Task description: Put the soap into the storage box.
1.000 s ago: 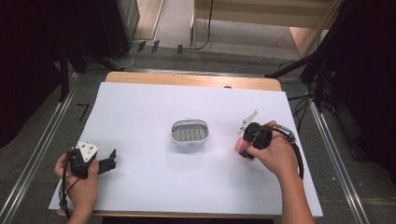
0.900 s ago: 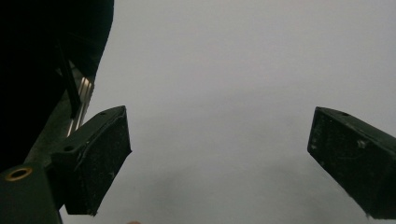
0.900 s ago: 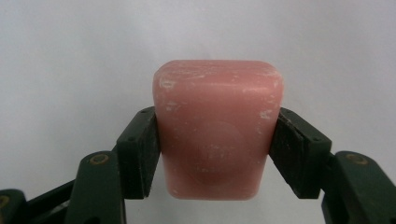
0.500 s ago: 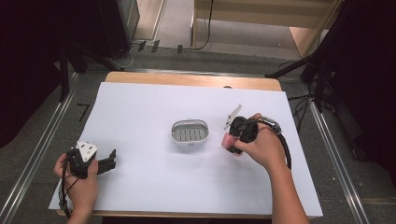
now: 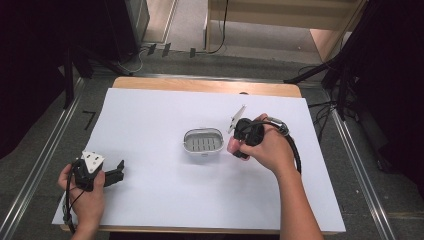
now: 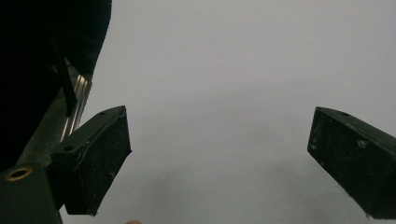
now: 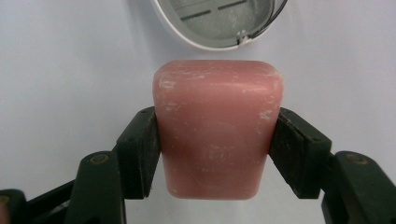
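Soap (image 7: 218, 135), a pink bar, sits clamped between the jaws of our right gripper (image 7: 218, 154), and over the last second we have carried it leftward across the white sheet (image 5: 165, 200) until it hangs just beside the dish (image 5: 203, 141), whose rim shows right ahead. We judge the drop into the dish comes next. Our left gripper (image 5: 112, 172) rests near the table's corner, jaws spread wide, holding nothing.
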Tool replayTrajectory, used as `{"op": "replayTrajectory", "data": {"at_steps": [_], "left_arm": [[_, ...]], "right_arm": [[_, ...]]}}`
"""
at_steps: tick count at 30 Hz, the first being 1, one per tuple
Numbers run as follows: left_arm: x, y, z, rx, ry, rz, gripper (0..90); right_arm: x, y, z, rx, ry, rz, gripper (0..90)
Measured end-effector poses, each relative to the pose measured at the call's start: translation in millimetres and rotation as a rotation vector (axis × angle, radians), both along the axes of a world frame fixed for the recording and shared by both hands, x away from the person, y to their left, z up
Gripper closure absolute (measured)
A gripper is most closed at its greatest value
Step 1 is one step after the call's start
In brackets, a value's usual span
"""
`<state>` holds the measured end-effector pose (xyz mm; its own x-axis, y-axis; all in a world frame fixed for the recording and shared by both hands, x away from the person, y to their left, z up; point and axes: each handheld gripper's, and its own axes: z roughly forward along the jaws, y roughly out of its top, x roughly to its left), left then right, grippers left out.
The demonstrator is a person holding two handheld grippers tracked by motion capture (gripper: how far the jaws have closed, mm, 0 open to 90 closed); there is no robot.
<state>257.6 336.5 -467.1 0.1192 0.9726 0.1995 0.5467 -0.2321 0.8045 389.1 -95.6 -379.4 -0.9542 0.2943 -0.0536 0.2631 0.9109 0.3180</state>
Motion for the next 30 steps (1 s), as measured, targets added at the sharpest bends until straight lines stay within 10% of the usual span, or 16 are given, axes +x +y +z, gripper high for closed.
{"op": "replayTrajectory", "data": {"at_steps": [30], "left_arm": [[0.3,0.4,0.0,-0.008,0.002,-0.001,6.5]], "right_arm": [[13.4,57.5,23.1,-0.028,-0.027,0.129,39.1]]}}
